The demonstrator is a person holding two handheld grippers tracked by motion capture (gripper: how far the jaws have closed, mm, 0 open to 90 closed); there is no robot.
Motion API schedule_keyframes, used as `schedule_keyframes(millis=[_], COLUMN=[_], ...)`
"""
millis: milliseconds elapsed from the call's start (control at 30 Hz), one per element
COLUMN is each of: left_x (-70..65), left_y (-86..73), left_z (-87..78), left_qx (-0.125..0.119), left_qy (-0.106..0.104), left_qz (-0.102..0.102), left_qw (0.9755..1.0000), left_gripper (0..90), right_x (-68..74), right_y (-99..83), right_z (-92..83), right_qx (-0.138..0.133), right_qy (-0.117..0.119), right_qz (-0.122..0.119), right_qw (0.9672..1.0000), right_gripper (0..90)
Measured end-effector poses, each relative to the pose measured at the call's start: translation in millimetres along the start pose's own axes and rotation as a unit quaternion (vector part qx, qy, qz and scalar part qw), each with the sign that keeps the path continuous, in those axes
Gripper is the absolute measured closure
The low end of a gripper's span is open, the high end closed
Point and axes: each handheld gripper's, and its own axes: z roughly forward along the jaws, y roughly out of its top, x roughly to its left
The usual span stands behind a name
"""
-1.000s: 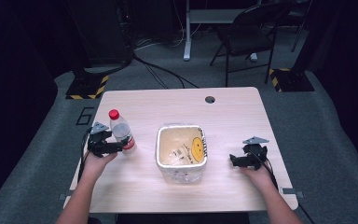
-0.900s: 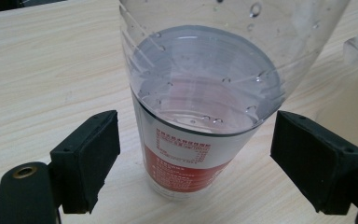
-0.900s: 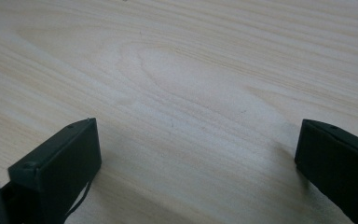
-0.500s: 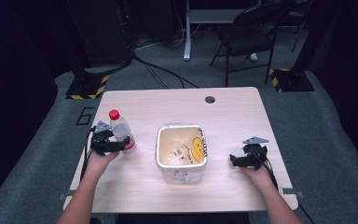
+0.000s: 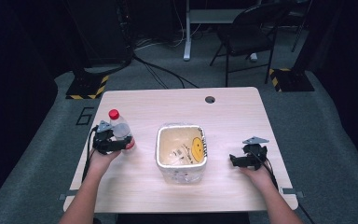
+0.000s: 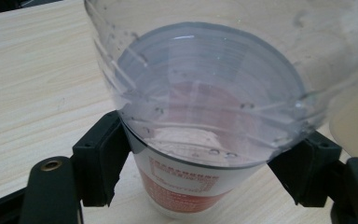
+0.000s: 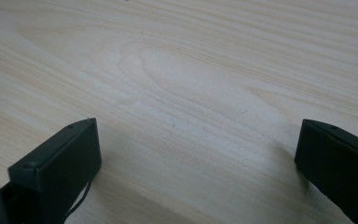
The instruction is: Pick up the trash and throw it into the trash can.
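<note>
Left gripper [image 5: 121,141] sits at the table's left side, its 2 jaws clamped on a bottle [image 5: 119,128], forearm coming in from below. Right gripper [image 5: 235,161] rests low at the right side, its 2 jaws spread wide with nothing between them.

The high view looks forward and down from above the near edge of the table [image 5: 242,116], far enough back to take in the whole tabletop, the grey floor around it and a chair [image 5: 247,37] beyond the far edge. The left gripper view sits very close behind a clear bottle [image 6: 205,112], looking along its jaws and down at the wood near the left edge; the same bottle [image 5: 119,128] stands by that edge in the high view. The right gripper view looks down at bare wood grain [image 7: 191,88] from close range, near the right edge, between its own wide-set jaws.
</note>
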Motion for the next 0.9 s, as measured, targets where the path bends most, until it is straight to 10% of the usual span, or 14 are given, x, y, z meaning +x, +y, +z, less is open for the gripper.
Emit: schedule_keyframes(millis=[900], left_x=[-3.0], left_y=[12.9], left_z=[-22.4], left_qx=[-0.003], left_qy=[0.003], left_qz=[0.013], left_qw=[0.9999], left_gripper=[26.8], right_x=[0.0], right_y=[0.0], right_z=[0.1], right_qx=[0.000], right_qy=[0.002], right_qz=[-0.001], right_qw=[1.0000], right_gripper=[0.0])
